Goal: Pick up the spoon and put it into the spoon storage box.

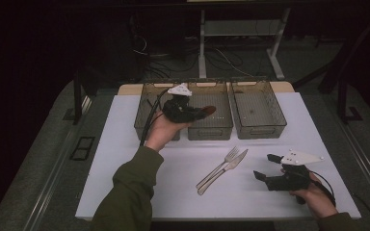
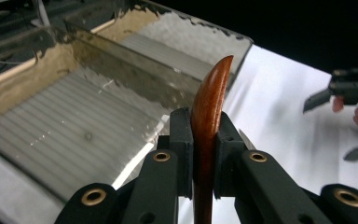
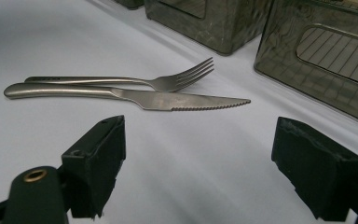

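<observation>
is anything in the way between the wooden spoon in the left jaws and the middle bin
Nothing visible is. The left gripper holds the wooden spoon clamped in its jaws above the middle bin, which looks empty under it. The fork and knife lie on the table, well short of the bins.

Before you, on the white table (image 1: 125,159): three clear bins (image 1: 257,108) in a row at the far edge; your left gripper (image 1: 192,113) clamping a brown wooden spoon (image 1: 207,111) above the middle bin; fork (image 1: 220,166) and knife (image 1: 224,171) touching at centre; your right gripper (image 1: 266,166) with jaws spread, near them.
</observation>
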`<state>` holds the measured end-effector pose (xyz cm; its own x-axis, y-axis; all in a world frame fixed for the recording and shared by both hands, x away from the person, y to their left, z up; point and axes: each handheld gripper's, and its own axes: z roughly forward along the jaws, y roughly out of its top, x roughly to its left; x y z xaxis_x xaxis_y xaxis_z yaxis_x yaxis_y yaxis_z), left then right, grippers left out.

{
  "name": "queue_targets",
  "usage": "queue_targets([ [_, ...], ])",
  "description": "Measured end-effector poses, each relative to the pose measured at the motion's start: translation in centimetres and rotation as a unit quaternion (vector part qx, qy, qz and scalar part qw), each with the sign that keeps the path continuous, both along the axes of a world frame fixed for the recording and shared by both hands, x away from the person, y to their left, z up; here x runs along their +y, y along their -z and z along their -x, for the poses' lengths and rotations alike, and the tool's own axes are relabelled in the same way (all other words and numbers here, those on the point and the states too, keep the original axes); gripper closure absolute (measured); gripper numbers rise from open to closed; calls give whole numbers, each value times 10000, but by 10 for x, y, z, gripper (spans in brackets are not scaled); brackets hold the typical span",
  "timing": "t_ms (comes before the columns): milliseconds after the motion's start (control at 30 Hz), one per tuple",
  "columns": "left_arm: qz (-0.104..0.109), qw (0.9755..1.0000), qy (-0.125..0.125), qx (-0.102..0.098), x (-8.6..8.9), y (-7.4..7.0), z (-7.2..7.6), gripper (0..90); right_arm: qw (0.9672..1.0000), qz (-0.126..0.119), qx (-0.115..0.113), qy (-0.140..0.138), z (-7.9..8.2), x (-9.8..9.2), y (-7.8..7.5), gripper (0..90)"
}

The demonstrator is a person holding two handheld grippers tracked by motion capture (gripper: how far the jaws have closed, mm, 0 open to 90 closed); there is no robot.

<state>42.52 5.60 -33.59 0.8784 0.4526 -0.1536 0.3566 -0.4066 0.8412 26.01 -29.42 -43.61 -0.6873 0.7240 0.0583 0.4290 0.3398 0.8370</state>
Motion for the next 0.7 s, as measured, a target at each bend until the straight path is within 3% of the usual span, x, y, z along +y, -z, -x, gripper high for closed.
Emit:
queue_targets([
  [300,28,9999,-62,-92,-22,-9,-27,802,10000,-22,10,0,0,0,0,169],
  [700,307,9992,-264,-2,-50,5,-57,801,10000,-72,-23,-16,0,-2,0,169],
])
